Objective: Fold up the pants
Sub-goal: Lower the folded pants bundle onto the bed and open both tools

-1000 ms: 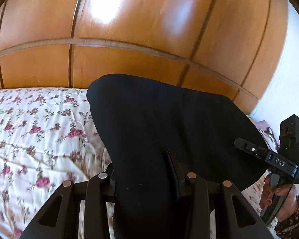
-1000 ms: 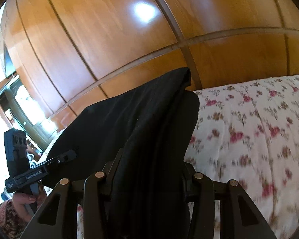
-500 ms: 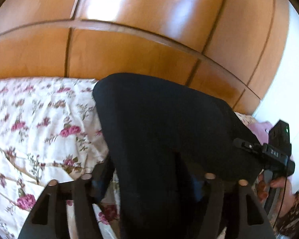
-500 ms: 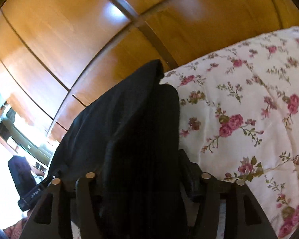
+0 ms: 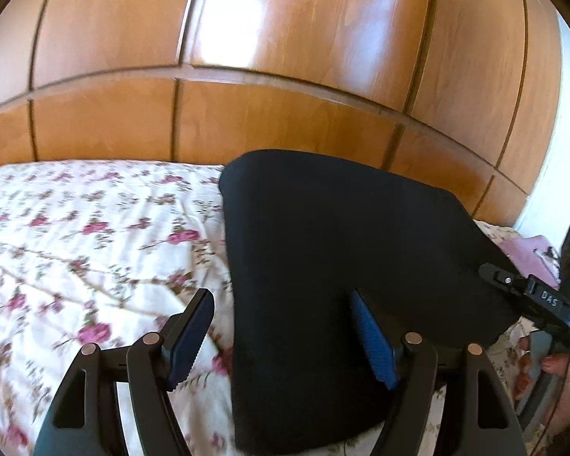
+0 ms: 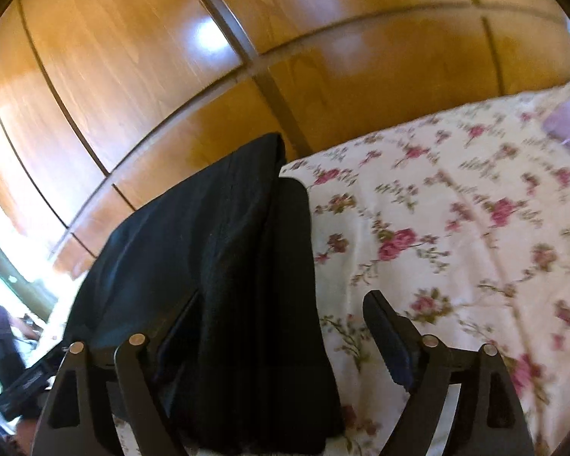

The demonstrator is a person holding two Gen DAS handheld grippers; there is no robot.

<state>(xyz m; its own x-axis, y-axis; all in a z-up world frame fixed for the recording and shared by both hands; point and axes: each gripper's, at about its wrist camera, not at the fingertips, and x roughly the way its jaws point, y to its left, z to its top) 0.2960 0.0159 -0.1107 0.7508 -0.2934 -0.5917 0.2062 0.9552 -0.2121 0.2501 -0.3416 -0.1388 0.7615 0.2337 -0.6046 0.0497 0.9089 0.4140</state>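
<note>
I have the black pants [image 5: 323, 266] folded into a dark slab lying on the flowered bedspread [image 5: 76, 235], filling the lower middle of the left wrist view and the lower left-centre of the right wrist view [image 6: 216, 266].

Around them: the wooden wardrobe [image 5: 285, 57] fills the top of both frames, right behind the bed's far edge, and the pants' far end reaches almost to that edge. A pink cloth [image 5: 528, 254] sits at the right edge of the left view.

My left gripper [image 5: 285, 326] has just been opening; its fingers stand spread wide, the left blue pad [image 5: 192, 334] over bare bedspread, the right one over the fabric, neither pressing. My right gripper [image 6: 285, 326] has also just been opening; the right finger is clear over the bedspread, and the left finger lies half hidden against the pants' ridge, so I cannot tell whether it touches.

Open bedspread runs left of the pants in the left view and right of them in the right view.

Only the left view shows the right gripper's body from the side [image 5: 532, 296] with the hand [image 5: 551, 364] on its handle; only the right view shows a bright opening [image 6: 3, 228] at far left and the pants' layered edge.
</note>
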